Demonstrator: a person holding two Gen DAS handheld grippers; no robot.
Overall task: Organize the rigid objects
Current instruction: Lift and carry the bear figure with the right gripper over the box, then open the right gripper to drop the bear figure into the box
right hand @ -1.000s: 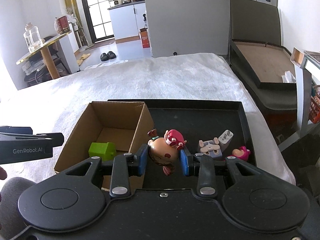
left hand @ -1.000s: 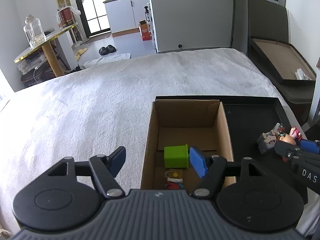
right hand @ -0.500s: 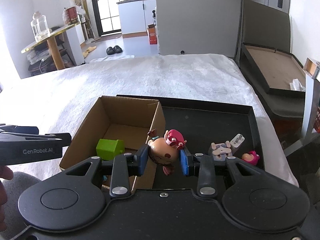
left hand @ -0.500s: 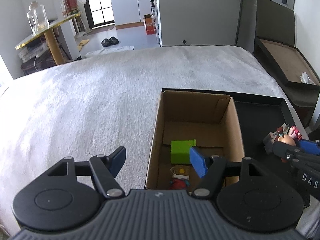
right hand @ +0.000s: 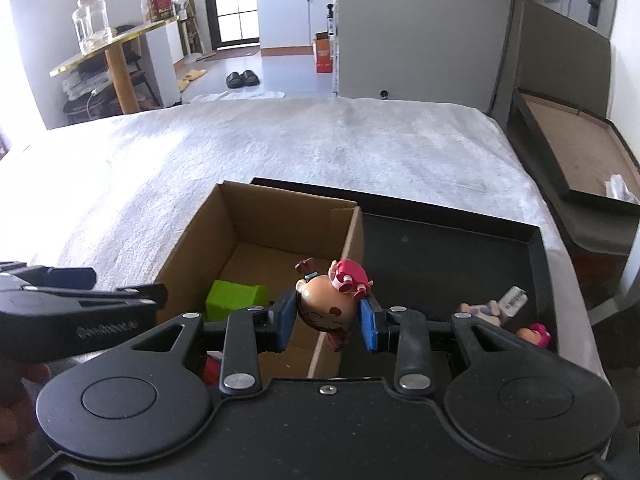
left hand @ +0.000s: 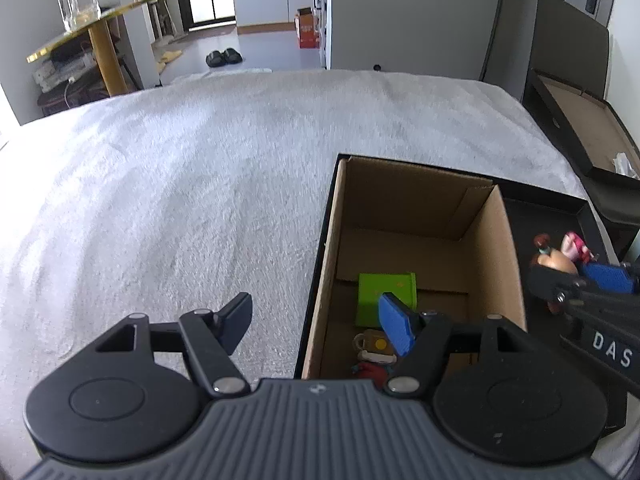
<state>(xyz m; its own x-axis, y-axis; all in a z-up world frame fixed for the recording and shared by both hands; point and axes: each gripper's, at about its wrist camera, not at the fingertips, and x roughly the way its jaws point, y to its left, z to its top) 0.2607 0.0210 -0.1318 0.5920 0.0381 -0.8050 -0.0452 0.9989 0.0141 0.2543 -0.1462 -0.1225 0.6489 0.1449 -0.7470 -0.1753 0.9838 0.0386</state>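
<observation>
Carrying doll figure point(right hand: 329, 309) pinched in right gripper point(right hand: 327, 322) toward cardboard box point(right hand: 256, 216), clearing near wall before releasing w/ left gripper point(left hand: 316, 320) hanging wide, empty

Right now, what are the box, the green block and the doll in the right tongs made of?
Box: corrugated cardboard, matte brown, raw cut edges and a visible flap.
Green block: probably plastic, flat uniform colour; painted wood possible.
Doll: moulded plastic or vinyl, smooth with a slight sheen.

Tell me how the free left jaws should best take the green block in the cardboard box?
Come straight down into the cardboard box and close the left gripper across the green block on its two flat opposite sides. It lies flat on the floor, top exposed; the walls likely block any sideways approach.
</observation>
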